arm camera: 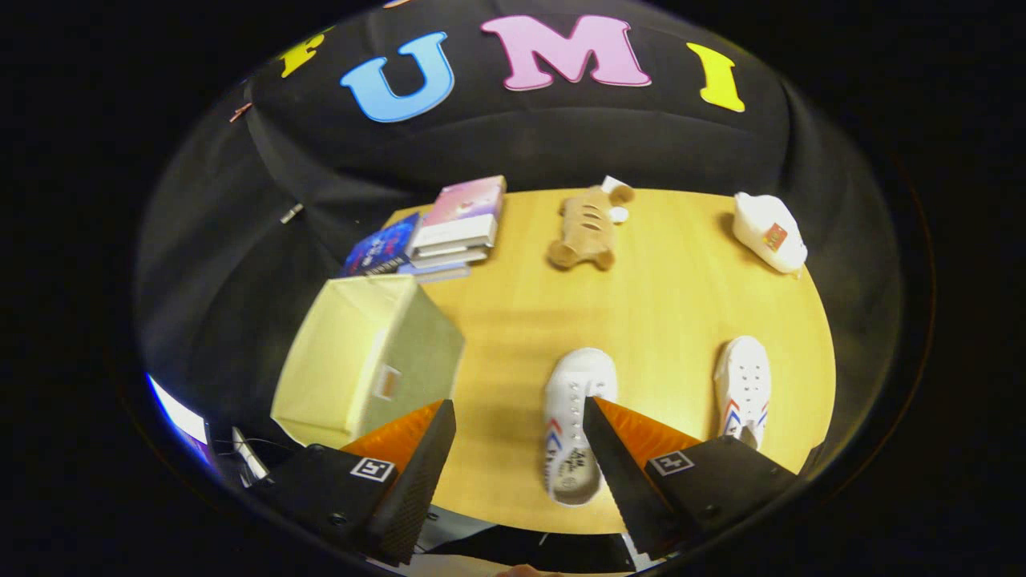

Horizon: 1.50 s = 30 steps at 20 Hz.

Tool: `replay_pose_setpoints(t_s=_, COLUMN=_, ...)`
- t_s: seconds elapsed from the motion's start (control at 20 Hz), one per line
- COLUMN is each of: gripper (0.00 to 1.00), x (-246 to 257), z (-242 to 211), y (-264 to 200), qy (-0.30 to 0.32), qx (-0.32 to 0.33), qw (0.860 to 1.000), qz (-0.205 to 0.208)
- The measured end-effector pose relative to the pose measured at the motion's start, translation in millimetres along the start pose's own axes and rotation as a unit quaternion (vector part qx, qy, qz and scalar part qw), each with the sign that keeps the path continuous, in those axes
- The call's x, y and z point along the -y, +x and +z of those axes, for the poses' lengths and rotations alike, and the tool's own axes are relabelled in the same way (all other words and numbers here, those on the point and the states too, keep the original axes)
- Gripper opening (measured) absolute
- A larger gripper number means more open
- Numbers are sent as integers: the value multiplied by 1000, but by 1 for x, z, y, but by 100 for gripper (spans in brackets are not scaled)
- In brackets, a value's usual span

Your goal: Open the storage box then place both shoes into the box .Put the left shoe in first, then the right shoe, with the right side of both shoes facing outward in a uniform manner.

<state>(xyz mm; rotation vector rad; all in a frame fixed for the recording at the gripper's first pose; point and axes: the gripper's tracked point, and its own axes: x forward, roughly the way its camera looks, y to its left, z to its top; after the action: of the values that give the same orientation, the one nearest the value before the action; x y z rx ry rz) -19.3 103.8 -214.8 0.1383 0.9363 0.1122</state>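
Two white shoes sit on the wooden table (665, 320), toes pointing away from the camera. The nearer-in shoe (573, 425) lies between the gripper's fingers, hard against the right finger, whose tip overlaps its upper part; whether they touch cannot be told. The second shoe (744, 389) rests off to the right, beyond the right finger, well apart from the first. Both show red and blue stripes on their sides.

Gripper (519, 410): fingers spread wide, nothing pinched between them, bare table showing in the gap.

Storage box (369, 361): pale fabric, standing at the table's left edge just beyond the left finger. Its open top faces left, off the table; a small tag shows on the side facing the shoes.

Farther back: a stack of books (453, 228) at the far left corner, behind the box. A brown plush toy (583, 228) lies near the far edge at centre. A white rounded object (769, 232) with a small reddish label sits at the far right. Black cloth wall behind the table.
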Motion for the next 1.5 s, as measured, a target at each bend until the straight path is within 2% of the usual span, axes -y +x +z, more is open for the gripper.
replay_pose_setpoints(t_s=0.35, gripper=99, x=85, z=-72, y=52, qy=-36, qx=-65, qw=996, qz=-41)
replay_pose_setpoints(t_s=0.55, gripper=98, x=85, z=-94, y=74, qy=-54, qx=-98, qw=994, qz=-9)
replay_pose_setpoints(t_s=0.75, gripper=92, x=85, z=-96, y=94, qy=-72, qx=-99, qw=992, qz=6)
replay_pose_setpoints(t_s=0.8, gripper=82, x=82, z=-99, y=96, qy=-72, qx=-106, qw=992, qz=13)
replay_pose_setpoints(t_s=0.95, gripper=69, x=76, z=-104, y=103, qy=-74, qx=-111, qw=991, qz=28)
replay_pose_setpoints(t_s=1.0, gripper=57, x=74, z=-106, y=105, qy=-67, qx=-113, qw=991, qz=29)
replay_pose_setpoints(t_s=1.05, gripper=53, x=71, z=-108, y=107, qy=-57, qx=-116, qw=991, qz=33)
replay_pose_setpoints(t_s=1.1, gripper=40, x=67, z=-108, y=107, qy=-39, qx=-118, qw=992, qz=37)
replay_pose_setpoints(t_s=1.15, gripper=33, x=67, z=-107, y=108, qy=-25, qx=-116, qw=992, qz=33)
replay_pose_setpoints(t_s=1.3, gripper=22, x=69, z=-107, y=107, qy=-4, qx=-109, qw=993, qz=40)
replay_pose_setpoints(t_s=1.4, gripper=10, x=69, z=-108, y=108, qy=15, qx=-109, qw=993, qz=42)
replay_pose_setpoints(t_s=1.5, gripper=6, x=69, z=-108, y=108, qy=27, qx=-118, qw=992, qz=44)
